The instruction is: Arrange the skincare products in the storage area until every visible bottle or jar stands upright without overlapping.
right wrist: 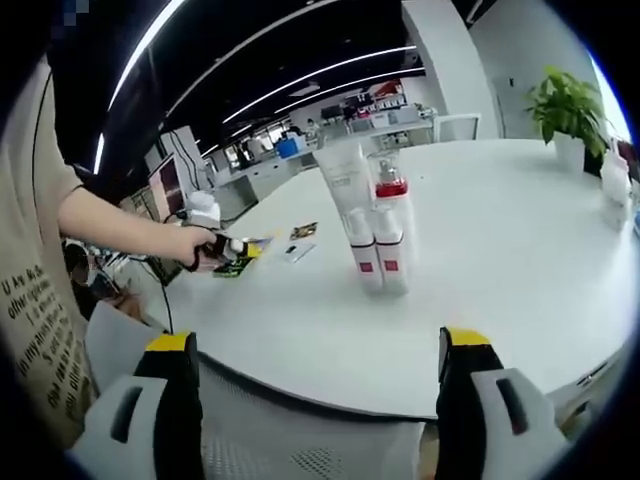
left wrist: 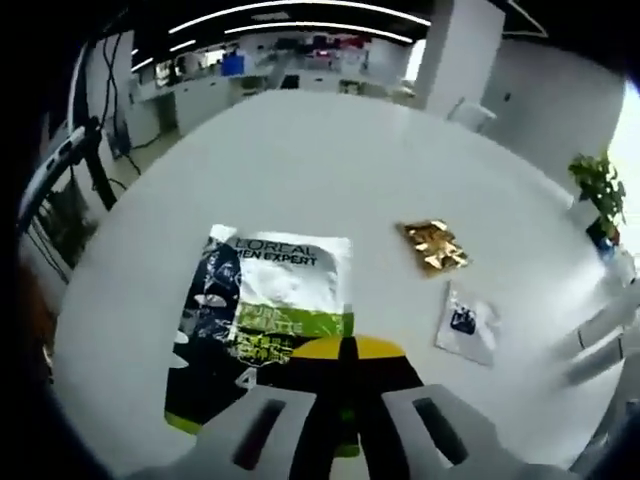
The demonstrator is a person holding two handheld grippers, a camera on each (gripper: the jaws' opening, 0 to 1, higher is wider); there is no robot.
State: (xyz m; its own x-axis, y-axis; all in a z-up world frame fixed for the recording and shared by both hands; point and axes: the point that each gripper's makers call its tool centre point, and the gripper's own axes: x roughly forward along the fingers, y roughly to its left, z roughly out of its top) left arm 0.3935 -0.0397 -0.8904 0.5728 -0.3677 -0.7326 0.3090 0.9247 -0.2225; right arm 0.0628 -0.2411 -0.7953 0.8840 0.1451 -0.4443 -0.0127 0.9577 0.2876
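A L'Oreal Men Expert sachet (left wrist: pixel 270 300), white, green and black, lies on the white table (left wrist: pixel 330 160). My left gripper (left wrist: pixel 345 352) has its yellow-tipped jaws pressed together at the sachet's near right edge. A gold sachet (left wrist: pixel 433 245) and a small white sachet (left wrist: pixel 467 325) lie flat to the right of it. In the right gripper view, a cluster of white bottles with red labels (right wrist: pixel 378 250) stands upright mid-table, with a taller white tube (right wrist: pixel 343 180) and a red-capped clear bottle (right wrist: pixel 388 180) behind. My right gripper (right wrist: pixel 316 340) hangs open off the table's near edge, holding nothing.
A person's hand (right wrist: pixel 195 245) holds the left gripper over the sachets (right wrist: pixel 300 240) at the table's left end. A mesh chair back (right wrist: pixel 300 445) is below my right jaws. A potted plant (right wrist: pixel 570 105) stands at the far right, and chairs (left wrist: pixel 600 345) flank the table.
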